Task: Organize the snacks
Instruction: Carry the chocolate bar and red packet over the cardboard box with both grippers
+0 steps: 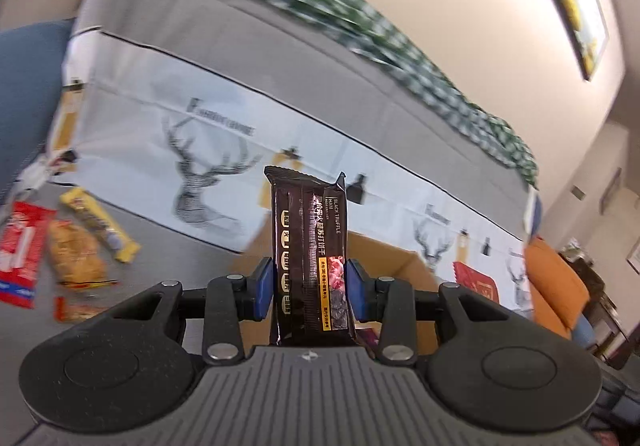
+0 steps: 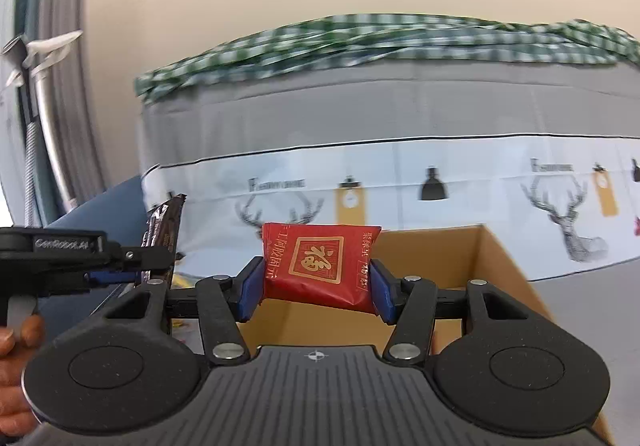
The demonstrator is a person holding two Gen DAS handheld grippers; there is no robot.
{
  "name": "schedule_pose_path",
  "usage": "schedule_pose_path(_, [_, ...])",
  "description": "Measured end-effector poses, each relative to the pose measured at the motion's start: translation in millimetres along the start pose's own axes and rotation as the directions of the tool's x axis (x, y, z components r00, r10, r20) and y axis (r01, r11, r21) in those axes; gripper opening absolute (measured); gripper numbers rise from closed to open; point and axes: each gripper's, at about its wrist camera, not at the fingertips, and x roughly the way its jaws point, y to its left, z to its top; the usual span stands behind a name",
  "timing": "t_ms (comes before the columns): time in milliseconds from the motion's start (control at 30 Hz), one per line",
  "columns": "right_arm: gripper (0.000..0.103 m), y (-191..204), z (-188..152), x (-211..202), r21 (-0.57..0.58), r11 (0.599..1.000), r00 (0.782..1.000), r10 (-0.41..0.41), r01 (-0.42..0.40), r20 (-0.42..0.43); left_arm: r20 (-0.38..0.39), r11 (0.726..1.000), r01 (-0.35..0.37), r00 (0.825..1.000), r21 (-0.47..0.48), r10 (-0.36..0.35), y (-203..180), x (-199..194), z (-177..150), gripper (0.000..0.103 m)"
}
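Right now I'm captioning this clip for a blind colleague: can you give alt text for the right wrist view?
The right gripper is clamped on a red snack packet with a gold emblem, above an open cardboard box. At far left, the left gripper holds a dark packet; behind is a deer-print cloth.

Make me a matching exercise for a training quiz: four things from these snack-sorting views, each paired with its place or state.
Things:
1. dark cracker pack
2. red packet
3. yellow bar
4. cardboard box

Places or states:
A. lying on the grey surface
B. gripped upright in the left gripper
C. open, under both grippers
D. clamped in the right gripper

Pairs: 1-B, 2-D, 3-A, 4-C
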Motion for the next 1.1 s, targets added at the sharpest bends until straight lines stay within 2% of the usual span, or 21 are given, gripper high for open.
schedule_pose_path(233, [0.057, -29.1, 3.9, -5.7, 0.04, 0.994, 0.994, -0.103, 0.102, 0.028, -0.031, 0.997, 0.075, 0.997, 0.034, -0.074, -35.5, 25.8, -13.2, 0.042])
schedule_pose_path(533, [0.057, -53.1, 0.0, -6.7, 0.066, 0.977, 0.978, -0.207, 0.205, 0.024, -0.056, 0.986, 0.151, 0.987, 0.075, -0.147, -65.0, 43.8, -28.7, 0.042])
schedule_pose_path(800, [0.057, -62.9, -0.8, -8.3, 0.075, 0.969, 0.971, -0.238, 0.235, 0.032, -0.059, 0.975, 0.192, 0.981, 0.107, -0.187, -79.3, 48.2, -36.2, 0.042])
schedule_pose_path(1100, [0.057, -63.5, -1.5, -9.5, 0.081, 0.968, 0.97, -0.241, 0.237, 0.043, -0.058, 0.973, 0.204, 0.978, 0.113, -0.198, -81.5, 49.5, -36.4, 0.042])
